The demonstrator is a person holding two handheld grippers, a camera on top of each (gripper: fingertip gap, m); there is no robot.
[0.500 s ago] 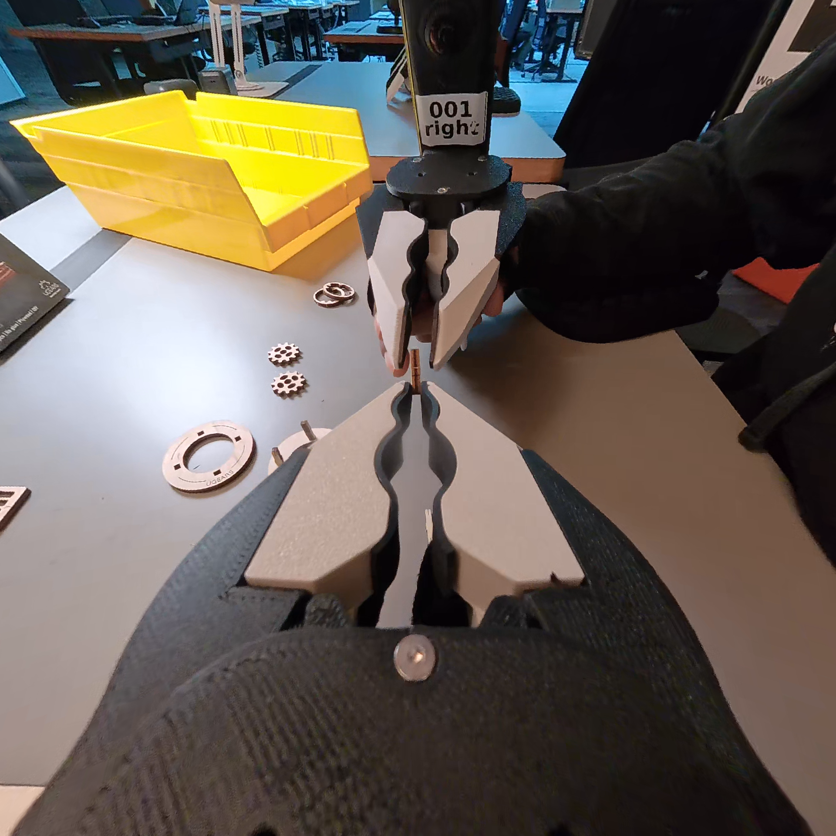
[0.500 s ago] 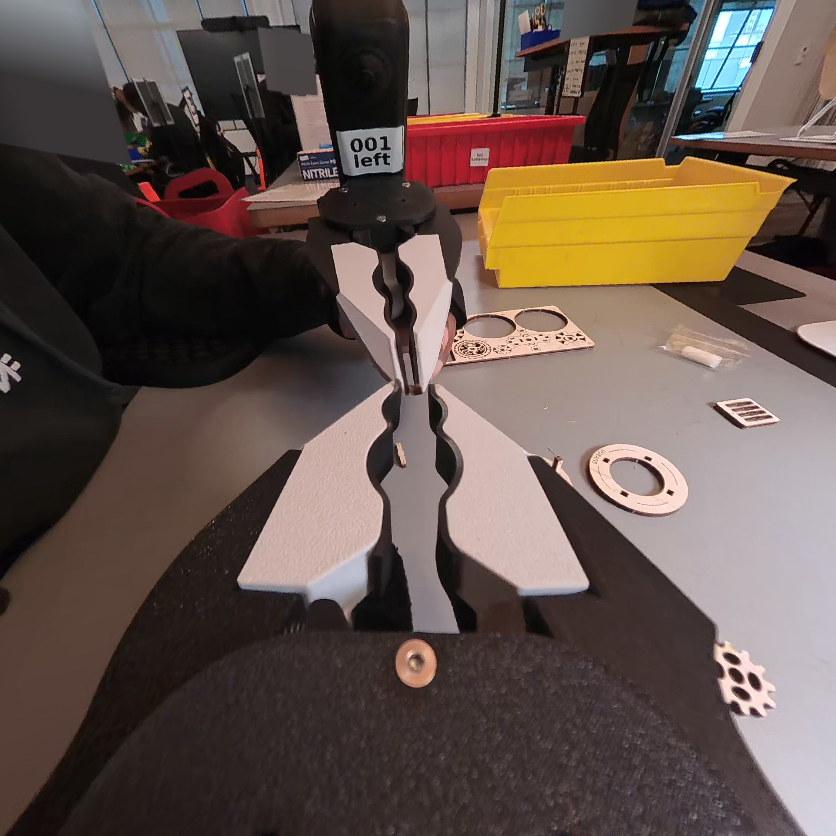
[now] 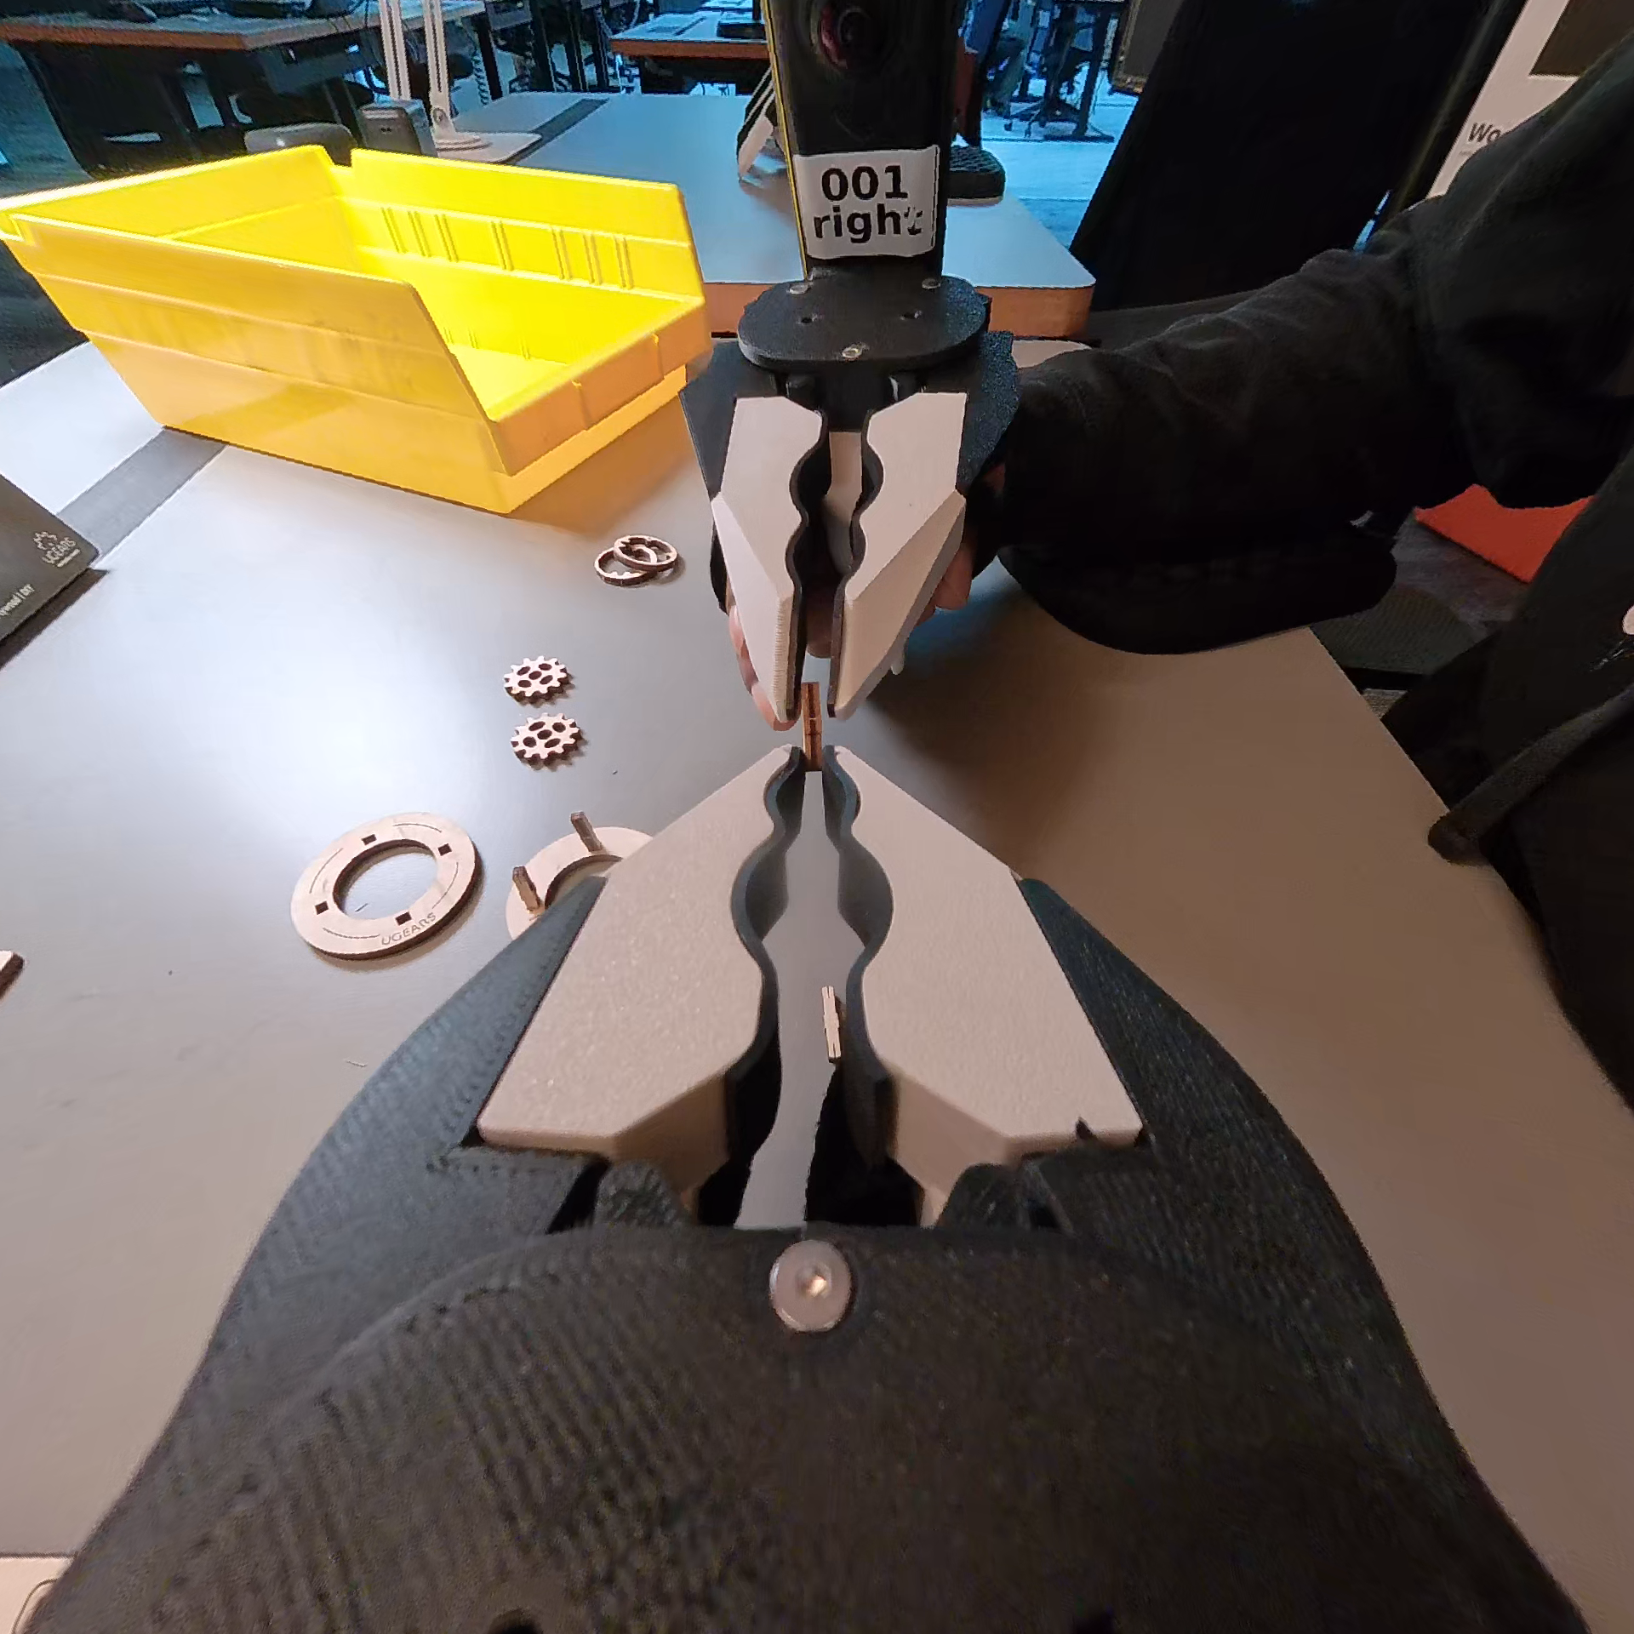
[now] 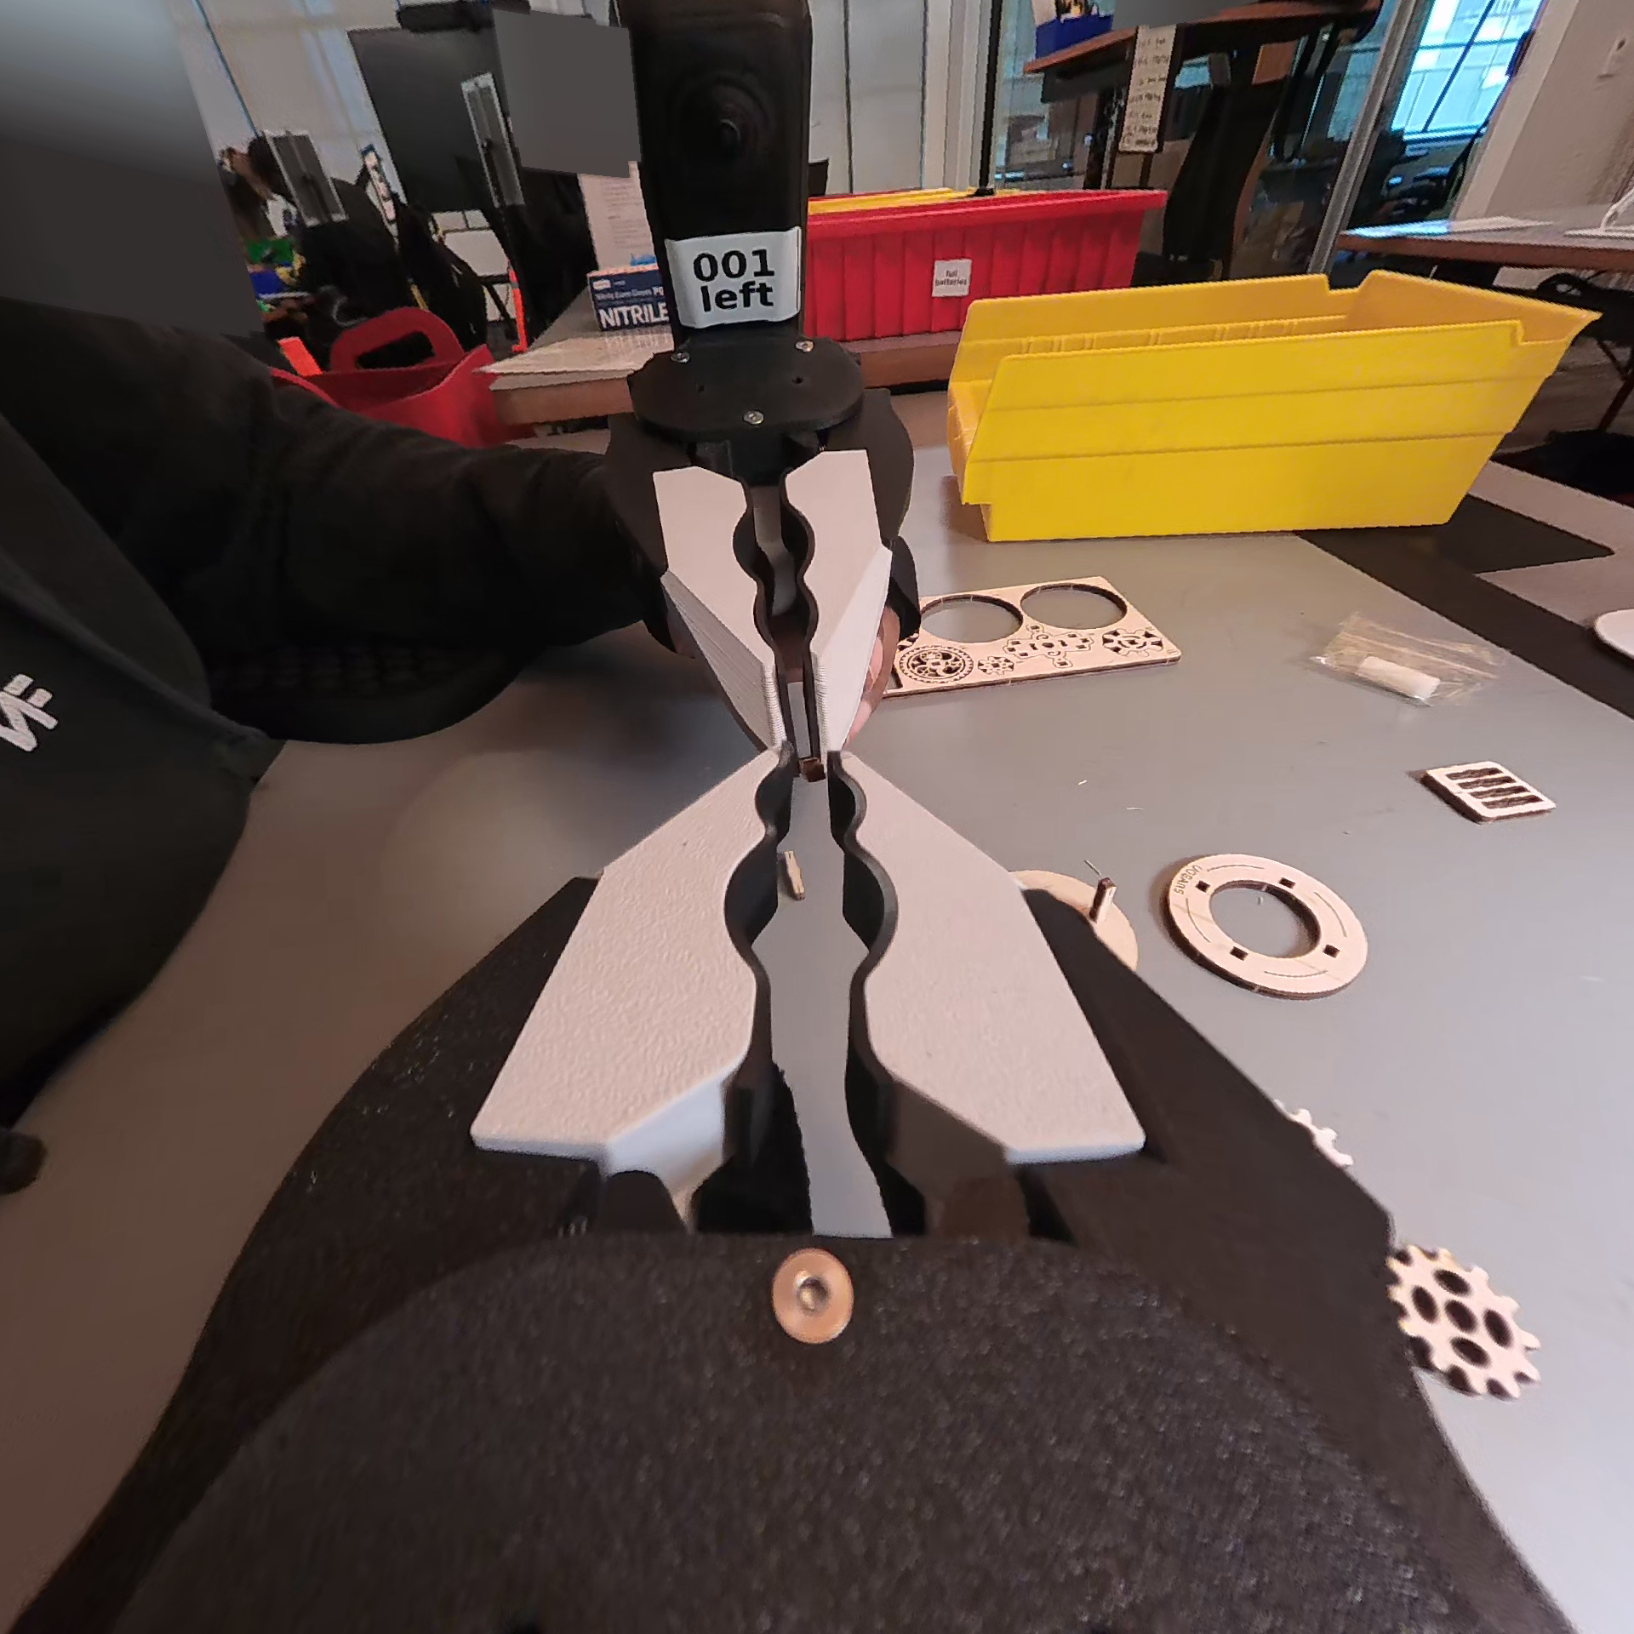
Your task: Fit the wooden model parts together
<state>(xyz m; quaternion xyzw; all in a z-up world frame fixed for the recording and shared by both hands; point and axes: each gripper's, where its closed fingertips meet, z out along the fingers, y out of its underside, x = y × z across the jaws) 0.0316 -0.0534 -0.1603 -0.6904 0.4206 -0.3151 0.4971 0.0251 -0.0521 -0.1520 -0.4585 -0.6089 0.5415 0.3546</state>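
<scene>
Grippers meet tip to tip above the table (image 3: 265,619) — we pinch one peg (image 3: 811,721) with both: left gripper (image 3: 812,767) nearly closed on its near end, right gripper (image 3: 806,707) on the far end.

Right tool (image 4: 809,778) and left tool (image 4: 803,752) met tip to tip over the grey bench (image 4: 1238,796), both pinching a small wooden piece (image 4: 808,767). Wooden ring (image 4: 1263,925), gear (image 4: 1463,1335), slatted piece (image 4: 1488,790) and yellow bin (image 4: 1238,416) sat to the right.
</scene>
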